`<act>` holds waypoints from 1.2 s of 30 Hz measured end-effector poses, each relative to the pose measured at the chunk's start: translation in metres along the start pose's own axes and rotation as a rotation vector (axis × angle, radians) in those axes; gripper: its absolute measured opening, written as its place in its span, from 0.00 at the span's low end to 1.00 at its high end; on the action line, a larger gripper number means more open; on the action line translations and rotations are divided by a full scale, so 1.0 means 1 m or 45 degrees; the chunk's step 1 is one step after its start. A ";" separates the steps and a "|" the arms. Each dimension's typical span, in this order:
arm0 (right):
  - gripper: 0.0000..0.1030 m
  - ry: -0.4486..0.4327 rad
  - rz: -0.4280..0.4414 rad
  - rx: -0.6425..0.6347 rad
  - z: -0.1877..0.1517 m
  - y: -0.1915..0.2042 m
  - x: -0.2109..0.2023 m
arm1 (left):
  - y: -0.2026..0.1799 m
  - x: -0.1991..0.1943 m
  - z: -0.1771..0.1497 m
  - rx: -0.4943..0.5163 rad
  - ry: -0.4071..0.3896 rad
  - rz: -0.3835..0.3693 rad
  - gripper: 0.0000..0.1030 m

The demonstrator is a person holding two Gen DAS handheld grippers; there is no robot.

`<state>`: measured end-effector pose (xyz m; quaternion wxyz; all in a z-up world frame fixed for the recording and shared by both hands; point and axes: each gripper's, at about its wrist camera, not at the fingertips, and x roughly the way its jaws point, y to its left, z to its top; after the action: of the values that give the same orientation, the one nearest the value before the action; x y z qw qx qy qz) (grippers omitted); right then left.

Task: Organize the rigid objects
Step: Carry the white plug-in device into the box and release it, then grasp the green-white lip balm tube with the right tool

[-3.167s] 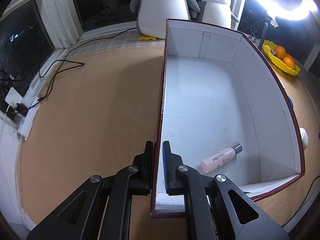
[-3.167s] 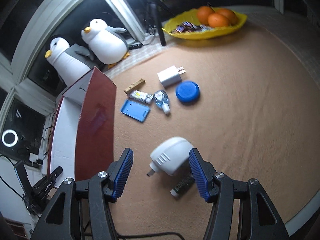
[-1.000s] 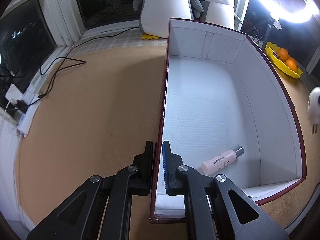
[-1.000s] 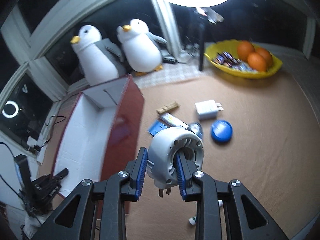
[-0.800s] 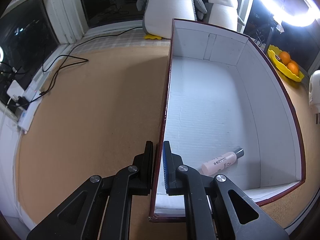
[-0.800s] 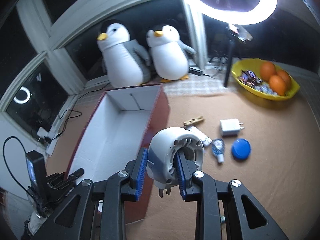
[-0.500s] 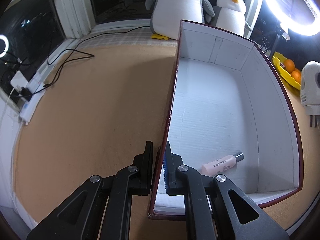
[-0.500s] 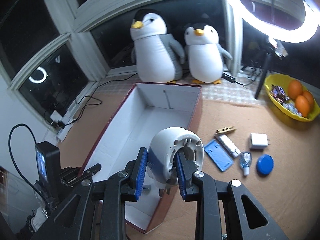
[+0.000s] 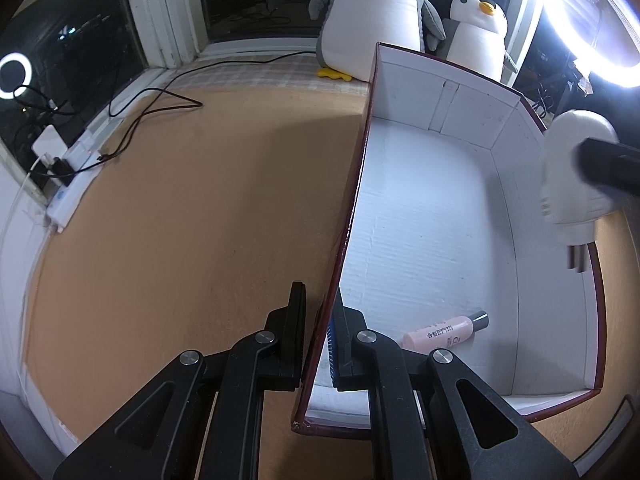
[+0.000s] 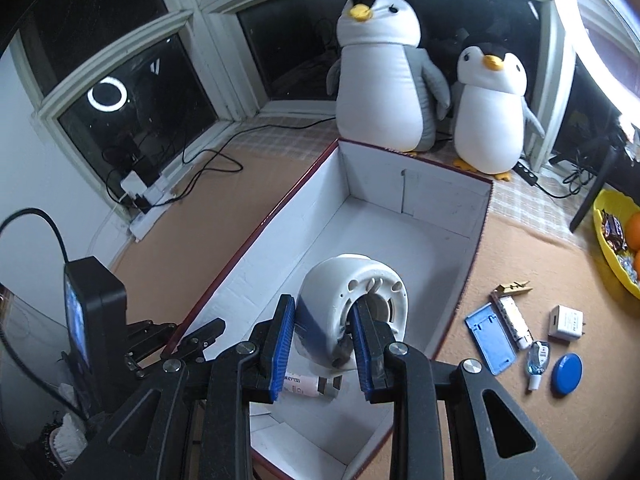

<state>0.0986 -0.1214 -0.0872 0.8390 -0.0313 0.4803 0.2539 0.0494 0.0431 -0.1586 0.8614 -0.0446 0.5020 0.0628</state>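
White-lined box holds 1 pink bottle; left gripper pinches its wall, right gripper clamps white plug-in device.

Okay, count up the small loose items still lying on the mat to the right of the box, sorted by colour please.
Blue: 2, the flat blue tray and round blue lid
White: 2, the charger and tube
Wood: 1, the clothespin
Clear: 1, the small bottle
Total: 6

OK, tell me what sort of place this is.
Probably a room at home by a bay window, set up for filming: two plush penguins sit by dark window panes, a ring light glares, and a fruit bowl sits on the tan surface.
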 end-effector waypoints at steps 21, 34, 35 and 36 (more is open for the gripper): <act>0.44 0.035 -0.037 0.043 -0.001 -0.014 0.011 | -0.002 0.002 0.001 0.009 0.016 0.001 0.09; 0.49 -0.036 -0.110 0.160 -0.016 -0.040 -0.019 | -0.003 0.007 0.007 0.062 0.035 -0.030 0.09; 0.50 -0.042 -0.116 0.176 -0.017 -0.043 -0.022 | -0.003 0.007 0.008 0.068 0.036 -0.032 0.09; 0.50 -0.049 -0.125 0.195 -0.019 -0.047 -0.025 | -0.004 0.008 0.008 0.072 0.037 -0.034 0.09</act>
<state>0.0946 -0.1777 -0.0864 0.8594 0.0144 0.4801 0.1755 0.0609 0.0410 -0.1609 0.8558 -0.0276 0.5152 0.0365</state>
